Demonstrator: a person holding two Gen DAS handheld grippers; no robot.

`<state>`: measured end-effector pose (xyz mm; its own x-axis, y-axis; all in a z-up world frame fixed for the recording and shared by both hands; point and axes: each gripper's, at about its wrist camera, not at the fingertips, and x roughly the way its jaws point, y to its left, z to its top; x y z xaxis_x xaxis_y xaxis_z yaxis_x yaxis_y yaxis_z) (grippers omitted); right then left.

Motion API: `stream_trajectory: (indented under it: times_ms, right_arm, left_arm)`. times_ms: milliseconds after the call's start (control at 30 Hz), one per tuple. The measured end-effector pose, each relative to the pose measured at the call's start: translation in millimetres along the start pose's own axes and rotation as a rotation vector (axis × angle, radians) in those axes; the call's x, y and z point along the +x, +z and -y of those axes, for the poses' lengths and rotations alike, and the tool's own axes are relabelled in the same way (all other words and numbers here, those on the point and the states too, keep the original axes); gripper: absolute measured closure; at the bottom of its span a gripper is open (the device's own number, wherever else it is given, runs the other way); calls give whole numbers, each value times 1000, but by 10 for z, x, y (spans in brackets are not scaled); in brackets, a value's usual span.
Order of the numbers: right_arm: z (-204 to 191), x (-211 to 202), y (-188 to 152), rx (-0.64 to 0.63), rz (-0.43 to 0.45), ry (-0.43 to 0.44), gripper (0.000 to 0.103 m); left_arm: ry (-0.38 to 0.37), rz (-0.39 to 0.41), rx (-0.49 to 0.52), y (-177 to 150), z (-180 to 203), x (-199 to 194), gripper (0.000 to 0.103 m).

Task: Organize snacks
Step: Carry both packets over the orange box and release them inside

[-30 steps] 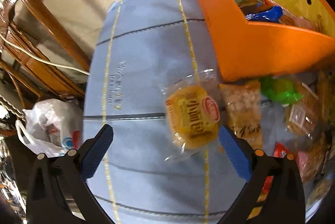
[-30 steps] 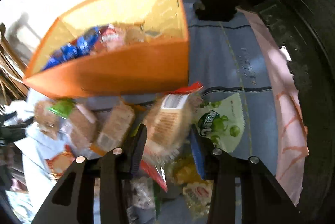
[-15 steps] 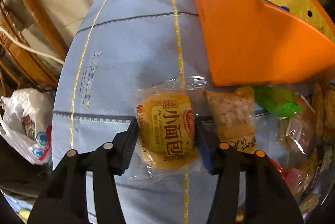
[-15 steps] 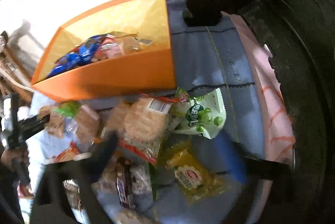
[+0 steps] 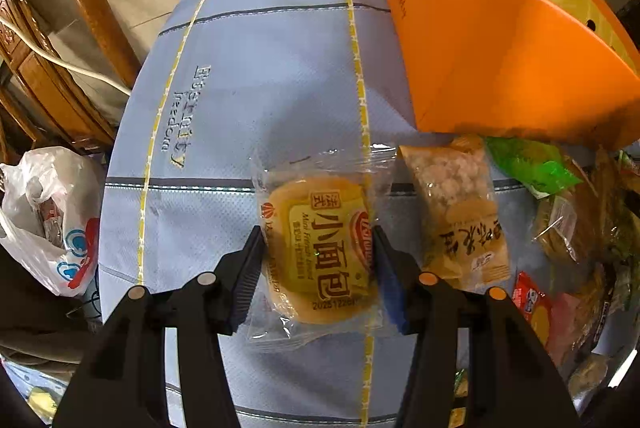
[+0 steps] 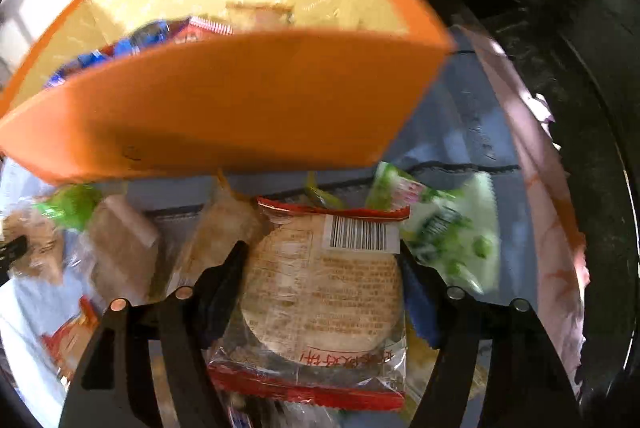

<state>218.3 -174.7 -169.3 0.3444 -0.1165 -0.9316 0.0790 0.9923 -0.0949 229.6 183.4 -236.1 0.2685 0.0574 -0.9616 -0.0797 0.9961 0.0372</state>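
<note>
Snacks were only partly sorted, by the look of it. Nearest the left wrist camera, the left gripper had its pads pressed on both sides of a yellow mini French bread packet that lay on the blue tablecloth, apparently not yet lifted. The right gripper straddled a round rice cracker packet with a barcode, its jaws closing but, as far as the blurred view showed, not yet pinching it. Just beyond lay a loose heap: a puffed-rice bar, a green pea snack bag and other wrappers. Farthest off stood the orange box, already holding several packets, so most of the work seemingly remained.
</note>
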Motion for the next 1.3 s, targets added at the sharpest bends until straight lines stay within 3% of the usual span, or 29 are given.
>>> stream_trajectory:
  times_ms: [100,167,367,467,567,633,700,867,1033,1133,1167,1200,1267,1300]
  right_arm:
    - [188,-301,-48,32,23,72,31]
    - [275,-524,-77,16,58,69,31]
    - [524,-925,-114,41,98,130,31]
    - [599,-1066,-140,62,112,154,31]
    - [622,-1227,-82,60,147,187,31]
    - [597,-1355,11,41,186,203,31]
    - [571,-1429,186,22,217,239,31]
    - [393,-1385,1151,-15,189,332,31]
    - [150,-1138,1716,-41,121,317,31]
    - [41,-1046,1837,-80,116,337,30]
    - [0,-1012,1857,-104,111,335,22]
    - [-30,-996,1848,-121,109,328,3]
    - [-68,-964,1804,-151,136,297,4]
    - [-57,-949,1739,-154,137,273,4]
  left_arm:
    - [-50,-9,-48,2,-83,-10,52]
    - [-81,-13,-71,-21,-110,-41,52]
    - [-89,21,-37,-62,-110,-268,53]
    - [-77,44,-49,-73,-131,-465,53]
    - [-135,60,-69,-68,-162,-744,53]
    - [-103,81,-36,12,-73,-1014,53]
    - [-29,109,2,130,42,-1289,53]
    - [-86,183,-28,787,306,-1796,53]
    - [-42,182,8,1437,694,-1803,53]
    - [-64,200,16,1593,824,-1771,53]
    - [-73,201,29,1624,870,-1740,53]
    - [-76,203,47,1653,906,-1694,52]
    - [-1,233,52,1689,993,-1617,7]
    - [29,266,45,1675,1000,-1583,4]
